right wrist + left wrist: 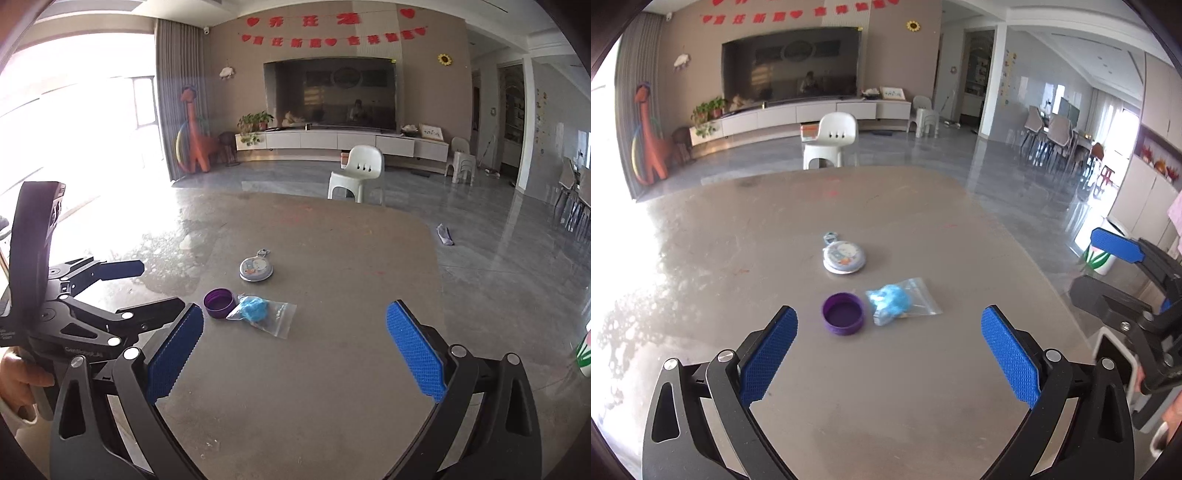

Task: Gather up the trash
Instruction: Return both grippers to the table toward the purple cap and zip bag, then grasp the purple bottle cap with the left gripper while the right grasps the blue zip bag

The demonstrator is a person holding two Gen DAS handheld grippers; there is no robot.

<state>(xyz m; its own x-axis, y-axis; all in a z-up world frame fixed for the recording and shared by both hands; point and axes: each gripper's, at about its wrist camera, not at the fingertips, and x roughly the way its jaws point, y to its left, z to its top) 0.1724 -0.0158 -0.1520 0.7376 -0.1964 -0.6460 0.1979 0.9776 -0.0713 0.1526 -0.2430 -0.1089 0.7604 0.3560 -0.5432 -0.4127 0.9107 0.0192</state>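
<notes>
A purple cap (843, 314) lies open side up on the grey table (923, 387). Right beside it lies a clear zip bag with blue stuff inside (899, 302). Behind them lies a round printed disc with a keyring (844, 256). My left gripper (890, 325) is open and empty, above the table short of the cap. My right gripper (295, 325) is open and empty, short of the bag (260, 312); the cap (219, 302) and disc (256, 270) show there too. Each gripper shows at the edge of the other's view.
A white bin with a flower print (1102, 254) stands on the floor right of the table. A white plastic chair (831, 142) stands beyond the far edge. A small bluish scrap (445, 235) lies on the floor to the right.
</notes>
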